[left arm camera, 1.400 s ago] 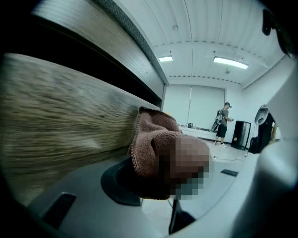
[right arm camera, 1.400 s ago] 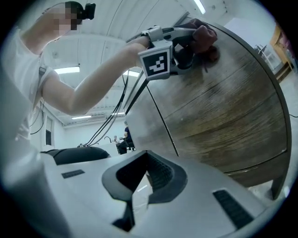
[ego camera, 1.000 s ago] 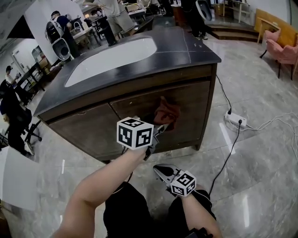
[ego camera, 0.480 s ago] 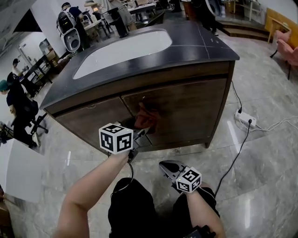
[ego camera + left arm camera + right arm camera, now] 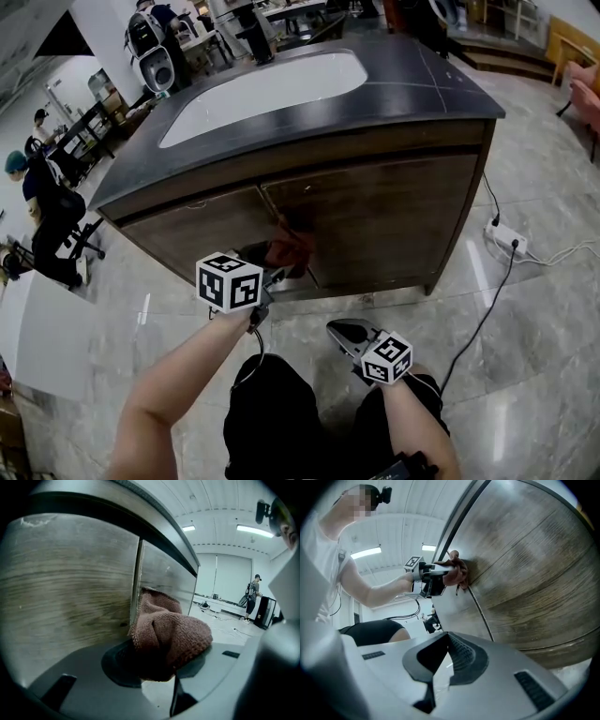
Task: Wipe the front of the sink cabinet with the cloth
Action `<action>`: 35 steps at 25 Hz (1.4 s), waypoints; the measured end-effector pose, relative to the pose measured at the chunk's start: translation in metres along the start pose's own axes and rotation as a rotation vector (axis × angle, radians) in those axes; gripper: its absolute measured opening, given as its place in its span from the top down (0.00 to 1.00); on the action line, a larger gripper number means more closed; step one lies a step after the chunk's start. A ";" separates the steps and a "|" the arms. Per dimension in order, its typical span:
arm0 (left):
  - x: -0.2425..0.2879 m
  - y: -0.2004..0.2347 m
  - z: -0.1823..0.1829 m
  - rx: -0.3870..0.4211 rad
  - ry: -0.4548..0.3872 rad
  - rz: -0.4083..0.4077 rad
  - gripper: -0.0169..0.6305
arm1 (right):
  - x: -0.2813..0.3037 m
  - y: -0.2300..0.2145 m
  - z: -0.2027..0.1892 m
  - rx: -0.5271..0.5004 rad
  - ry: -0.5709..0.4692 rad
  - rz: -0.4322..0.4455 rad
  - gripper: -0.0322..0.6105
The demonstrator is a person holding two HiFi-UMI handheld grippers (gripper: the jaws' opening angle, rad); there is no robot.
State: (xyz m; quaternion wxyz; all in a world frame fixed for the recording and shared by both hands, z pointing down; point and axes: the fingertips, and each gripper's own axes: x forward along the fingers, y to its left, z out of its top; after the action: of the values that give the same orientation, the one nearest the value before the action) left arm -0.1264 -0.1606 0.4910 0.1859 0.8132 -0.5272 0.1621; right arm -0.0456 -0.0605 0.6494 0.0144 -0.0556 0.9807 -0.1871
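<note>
Reddish-brown cloth (image 5: 286, 251) is clamped in the left gripper (image 5: 274, 274). Its jaws are closed on a bunched fold, and the rest of the fabric bulges out past the tips. The cloth is pressed against the wooden front of the sink cabinet (image 5: 394, 216), at the vertical gap between the two doors and in the lower half of the front. In the head view the cloth lies at 12 o'clock from the left gripper's marker cube.

In the left gripper view, the cloth (image 5: 168, 639) touches the door panel just at 3 o'clock of the door gap.

The right gripper (image 5: 343, 331) is held low over the grey tiled floor (image 5: 525, 375), at 4 o'clock from the left gripper and apart from the cabinet. Its jaws (image 5: 440, 660) are drawn together with nothing between them.

In the right gripper view, the cloth (image 5: 457, 573) appears at 12 o'clock, against the cabinet front.

A dark countertop (image 5: 441, 89) with a white basin (image 5: 272, 89) caps the cabinet. A power strip (image 5: 511, 239) lies on the floor at 3 o'clock from the cabinet.
</note>
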 end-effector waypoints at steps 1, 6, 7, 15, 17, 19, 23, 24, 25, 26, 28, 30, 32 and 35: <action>0.004 0.000 -0.004 -0.011 0.007 -0.004 0.77 | 0.000 0.001 -0.001 -0.002 0.004 0.001 0.93; 0.026 -0.014 0.001 -0.004 -0.011 -0.039 0.77 | -0.007 -0.002 0.005 -0.001 -0.005 -0.021 0.93; 0.032 -0.020 0.002 0.003 -0.011 -0.056 0.77 | -0.008 -0.002 0.005 -0.003 -0.007 -0.022 0.93; 0.081 -0.073 0.017 0.060 -0.009 -0.151 0.77 | -0.014 0.008 0.006 -0.051 0.025 -0.027 0.93; 0.094 -0.088 0.022 0.087 -0.006 -0.169 0.77 | -0.014 0.013 0.008 -0.067 0.033 -0.023 0.93; 0.105 -0.102 0.024 0.110 0.000 -0.182 0.77 | -0.015 0.018 0.009 -0.082 0.043 -0.015 0.93; 0.130 -0.123 0.025 0.128 0.020 -0.206 0.77 | -0.021 0.025 0.012 -0.110 0.055 -0.014 0.93; 0.136 -0.128 0.024 0.131 0.026 -0.217 0.77 | -0.023 0.026 0.013 -0.112 0.055 -0.015 0.93; 0.142 -0.132 0.024 0.134 0.029 -0.231 0.77 | -0.024 0.026 0.014 -0.112 0.055 -0.016 0.93; 0.147 -0.138 0.024 0.137 0.031 -0.247 0.77 | -0.025 0.026 0.015 -0.111 0.056 -0.018 0.93; 0.158 -0.149 0.024 0.137 0.034 -0.279 0.77 | -0.029 0.026 0.016 -0.107 0.060 -0.025 0.93; 0.168 -0.161 0.025 0.147 0.031 -0.303 0.77 | -0.032 0.025 0.017 -0.099 0.059 -0.032 0.93; 0.177 -0.170 0.028 0.164 0.028 -0.315 0.77 | -0.031 0.025 0.020 -0.093 0.052 -0.029 0.93; 0.193 -0.182 0.031 0.170 0.033 -0.325 0.77 | -0.033 0.028 0.020 -0.088 0.059 -0.019 0.93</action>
State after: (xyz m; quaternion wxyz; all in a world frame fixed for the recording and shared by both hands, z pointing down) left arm 0.1180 -0.2608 0.5281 0.1488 0.8977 -0.3702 0.1871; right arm -0.0145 -0.0381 0.6210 -0.0190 -0.0601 0.9873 -0.1456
